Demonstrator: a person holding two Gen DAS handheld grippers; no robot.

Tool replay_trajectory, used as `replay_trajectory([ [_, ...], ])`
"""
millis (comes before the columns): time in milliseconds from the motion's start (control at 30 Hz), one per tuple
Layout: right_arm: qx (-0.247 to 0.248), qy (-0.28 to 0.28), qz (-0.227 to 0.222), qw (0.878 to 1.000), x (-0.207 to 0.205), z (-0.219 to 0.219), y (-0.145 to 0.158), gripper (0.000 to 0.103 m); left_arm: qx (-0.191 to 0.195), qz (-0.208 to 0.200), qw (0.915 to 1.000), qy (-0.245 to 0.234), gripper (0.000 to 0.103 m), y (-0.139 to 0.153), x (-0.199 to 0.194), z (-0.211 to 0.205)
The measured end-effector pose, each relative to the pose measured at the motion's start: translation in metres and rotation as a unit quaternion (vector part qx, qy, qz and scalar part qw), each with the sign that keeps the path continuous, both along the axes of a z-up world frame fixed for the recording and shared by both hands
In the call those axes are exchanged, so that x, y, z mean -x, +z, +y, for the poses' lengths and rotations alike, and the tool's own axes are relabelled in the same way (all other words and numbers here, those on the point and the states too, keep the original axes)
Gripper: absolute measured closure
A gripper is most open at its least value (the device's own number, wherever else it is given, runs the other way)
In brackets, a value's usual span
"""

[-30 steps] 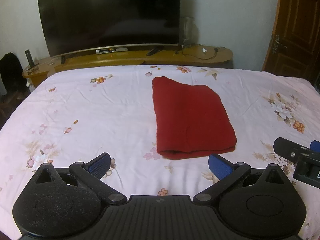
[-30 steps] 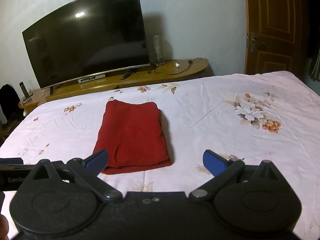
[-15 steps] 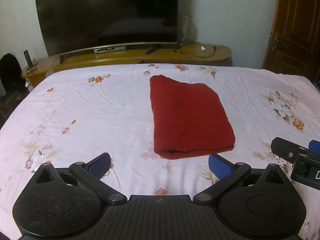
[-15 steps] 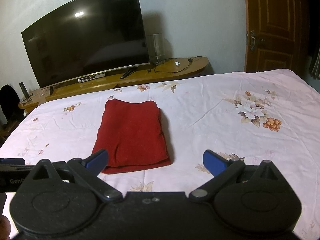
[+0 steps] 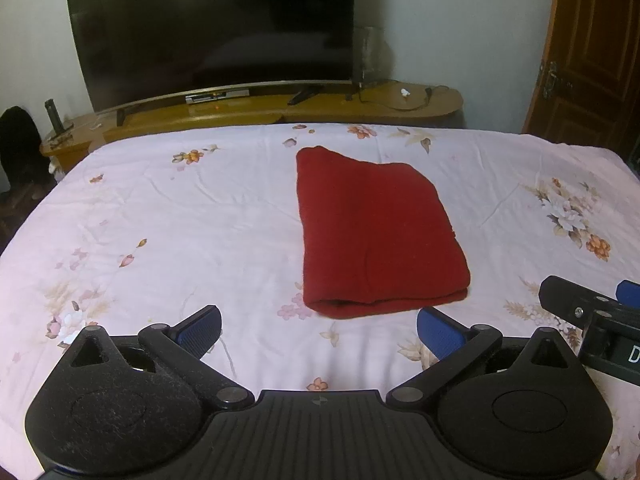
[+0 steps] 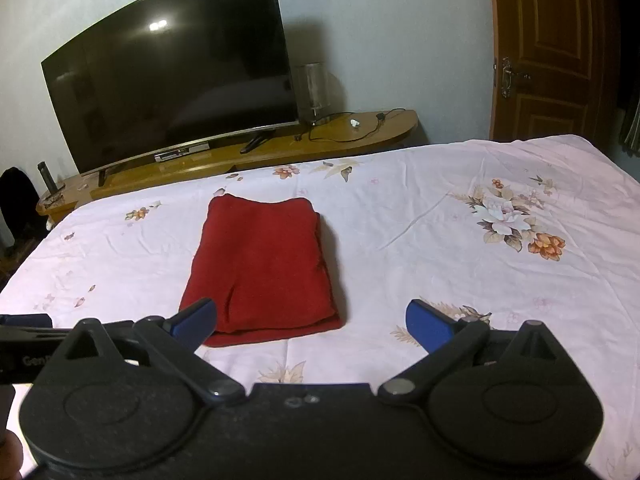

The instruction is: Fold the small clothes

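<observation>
On the pink floral bedsheet (image 5: 200, 216), as seen in the left wrist view, one red garment (image 5: 372, 232) is laid flat, folded into a single compact rectangle with its rounded fold edge toward the camera. The left gripper (image 5: 319, 326) is held low over the sheet just short of that near edge; its two blue-padded fingers (image 5: 200, 330) are spread wide apart, and nothing is held between them. The cloth is not touched by either pad. At the right edge of this view part of the right gripper (image 5: 592, 316) is seen, near the garment's right corner but apart from it. Beyond the bed one dark television (image 5: 212, 28) is stood on one long wooden stand (image 5: 360, 108), and one wooden door (image 5: 592, 52) is seen at the right.

In the right wrist view, the same one red garment (image 6: 264, 264) is seen left of centre on the bedsheet (image 6: 440, 248). The right gripper (image 6: 312, 322) is likewise held just before the near edge, its two blue fingers (image 6: 428, 324) set wide apart with nothing between them; the left pad is seen overlapping the garment's near left corner, though contact cannot be told. A sliver of the left gripper (image 6: 24, 328) is visible at the left edge. One television (image 6: 172, 76), one stand (image 6: 340, 136) and one door (image 6: 556, 48) are again seen behind.
</observation>
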State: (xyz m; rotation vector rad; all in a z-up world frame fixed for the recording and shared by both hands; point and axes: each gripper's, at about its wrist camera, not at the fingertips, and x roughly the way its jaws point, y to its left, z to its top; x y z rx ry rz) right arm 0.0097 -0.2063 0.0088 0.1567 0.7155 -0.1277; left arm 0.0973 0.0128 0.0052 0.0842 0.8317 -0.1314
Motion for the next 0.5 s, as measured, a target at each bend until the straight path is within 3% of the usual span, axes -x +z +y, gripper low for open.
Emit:
replay_trajectory([
  [500, -0.002, -0.003, 0.011, 1.0, -0.012, -0.006, -0.01, 0.002, 0.003, -0.014, 0.9994, -0.03, 0.0, -0.006, -0.016, -0.014],
])
